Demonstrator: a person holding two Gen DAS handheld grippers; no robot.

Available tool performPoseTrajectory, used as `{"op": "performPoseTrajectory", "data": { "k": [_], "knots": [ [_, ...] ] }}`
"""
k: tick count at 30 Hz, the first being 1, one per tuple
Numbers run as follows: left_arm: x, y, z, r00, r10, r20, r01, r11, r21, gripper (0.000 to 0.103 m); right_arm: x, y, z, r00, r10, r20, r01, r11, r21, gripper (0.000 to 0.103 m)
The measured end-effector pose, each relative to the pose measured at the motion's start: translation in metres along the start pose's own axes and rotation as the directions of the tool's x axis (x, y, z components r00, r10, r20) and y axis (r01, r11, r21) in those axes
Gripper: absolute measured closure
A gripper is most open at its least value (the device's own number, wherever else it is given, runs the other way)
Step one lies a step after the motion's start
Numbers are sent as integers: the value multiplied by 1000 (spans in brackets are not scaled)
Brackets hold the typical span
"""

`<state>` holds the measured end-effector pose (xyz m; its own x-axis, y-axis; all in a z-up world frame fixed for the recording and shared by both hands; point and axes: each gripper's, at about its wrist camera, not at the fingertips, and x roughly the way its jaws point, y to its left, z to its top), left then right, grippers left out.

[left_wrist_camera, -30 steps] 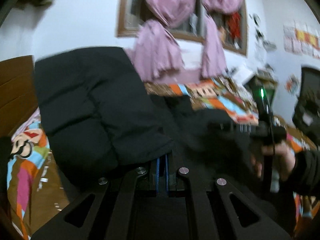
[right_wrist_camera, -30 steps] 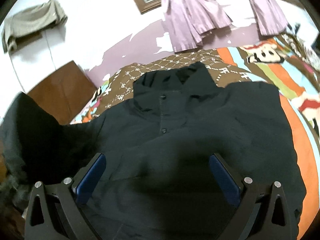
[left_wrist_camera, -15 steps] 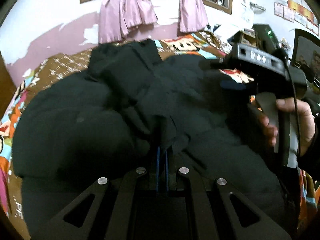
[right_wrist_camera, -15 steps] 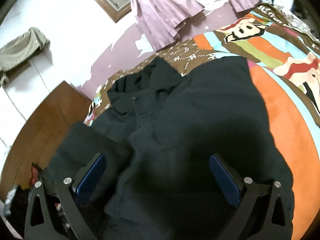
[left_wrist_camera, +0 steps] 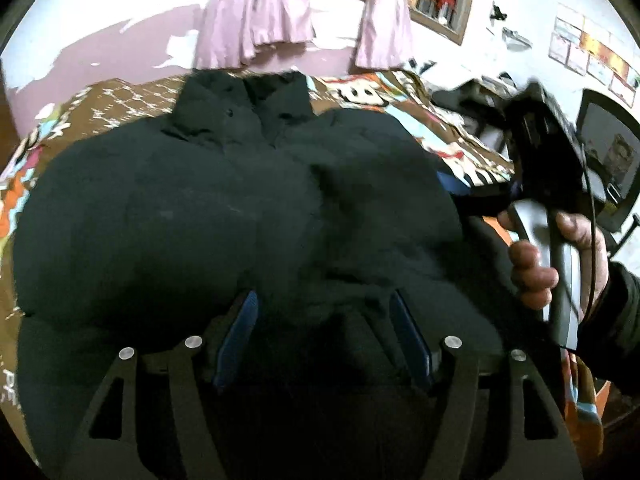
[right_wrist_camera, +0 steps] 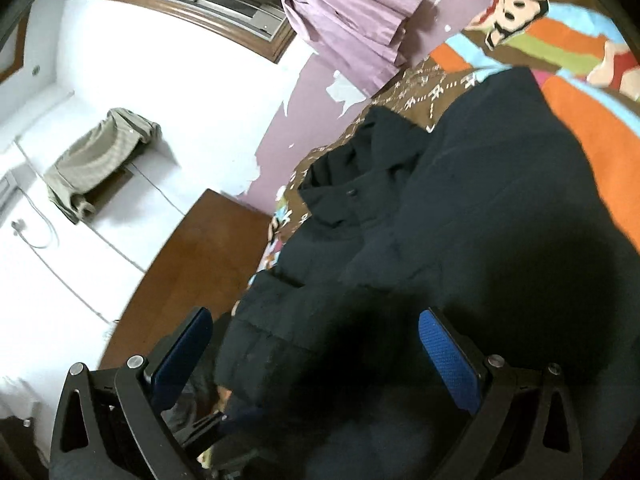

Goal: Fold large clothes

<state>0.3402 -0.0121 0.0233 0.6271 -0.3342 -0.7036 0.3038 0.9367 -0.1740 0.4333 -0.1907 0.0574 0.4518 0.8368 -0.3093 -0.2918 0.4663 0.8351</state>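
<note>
A black padded jacket (left_wrist_camera: 224,216) lies on a bed, collar (left_wrist_camera: 244,96) toward the far wall, both sleeves folded in over its body. My left gripper (left_wrist_camera: 322,320) is open just above the jacket's lower middle, its blue pads (left_wrist_camera: 240,324) apart with a fold of fabric bulging between them. My right gripper (right_wrist_camera: 316,344) is open and empty over the jacket (right_wrist_camera: 460,216), tilted toward its left side. In the left wrist view the right gripper (left_wrist_camera: 452,182) is held by a hand at the jacket's right edge.
The bed has a colourful cartoon bedspread (right_wrist_camera: 560,36). A wooden headboard (right_wrist_camera: 200,260) stands left of the jacket. Pink curtains (left_wrist_camera: 256,20) hang on the far wall. A chair (left_wrist_camera: 608,152) and a cluttered desk stand to the right.
My left gripper carried the sleeve across onto the jacket's body, then opened and let it go. My right gripper stayed open and swung left, tilting.
</note>
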Motion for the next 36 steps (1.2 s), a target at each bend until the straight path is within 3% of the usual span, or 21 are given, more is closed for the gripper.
{"op": "performPoseTrajectory", "data": {
  "k": [3, 5, 7, 9, 10, 12, 15, 17, 22, 26, 29, 31, 32, 33, 36],
  "knots": [
    [-14, 18, 5, 999, 29, 31, -27, 998, -53, 38, 4, -7, -4, 999, -37, -32, 38, 999, 31, 0],
    [-24, 29, 3, 996, 74, 47, -70, 994, -82, 34, 10, -5, -10, 991, -110, -74, 111, 994, 5, 0],
    [-32, 37, 2, 992, 113, 55, -107, 989, -97, 33, 15, 0, -16, 975, -197, -105, 193, 980, -53, 8],
    [-37, 47, 0, 983, 175, 56, -168, 979, -116, 33, 20, 6, -22, 947, -299, -120, 285, 951, -119, 34],
    [-38, 53, 0, 978, 202, 56, -193, 973, -127, 33, 22, 10, -25, 936, -328, -132, 309, 940, -142, 41],
    [-43, 62, -2, 971, 234, 59, -222, 962, -157, 33, 22, 11, -29, 938, -318, -140, 300, 944, -139, 76],
    [-52, 76, -6, 962, 265, 69, -247, 949, -195, 33, 11, 24, -24, 939, -334, -83, 315, 931, -186, 96],
    [-57, 83, -6, 953, 293, 77, -273, 941, -198, 33, 4, 31, -16, 935, -354, -31, 339, 915, -219, 96],
    [-65, 102, -6, 937, 340, 85, -312, 918, -244, 33, -17, 35, 21, 889, -437, 134, 457, 856, -242, 97],
    [-66, 120, -4, 936, 345, 70, -313, 907, -282, 33, -12, 21, 35, 866, -482, 129, 499, 835, -231, 97],
    [-61, 124, 1, 933, 356, 58, -330, 907, -261, 33, -11, 16, 31, 832, -539, 132, 554, 794, -249, 93],
    [-55, 125, 6, 933, 354, 59, -330, 912, -245, 33, -11, 18, 28, 786, -596, 165, 617, 743, -259, 81],
    [-51, 127, 10, 936, 348, 59, -326, 916, -233, 33, -12, 22, 28, 770, -608, 192, 637, 721, -272, 70],
    [-44, 127, 16, 940, 336, 59, -316, 923, -218, 33, -12, 25, 29, 767, -608, 205, 642, 713, -284, 60],
    [-27, 125, 33, 958, 278, 71, -261, 948, -183, 33, -3, 40, 32, 771, -600, 210, 631, 682, -370, 50]
  ]
}}
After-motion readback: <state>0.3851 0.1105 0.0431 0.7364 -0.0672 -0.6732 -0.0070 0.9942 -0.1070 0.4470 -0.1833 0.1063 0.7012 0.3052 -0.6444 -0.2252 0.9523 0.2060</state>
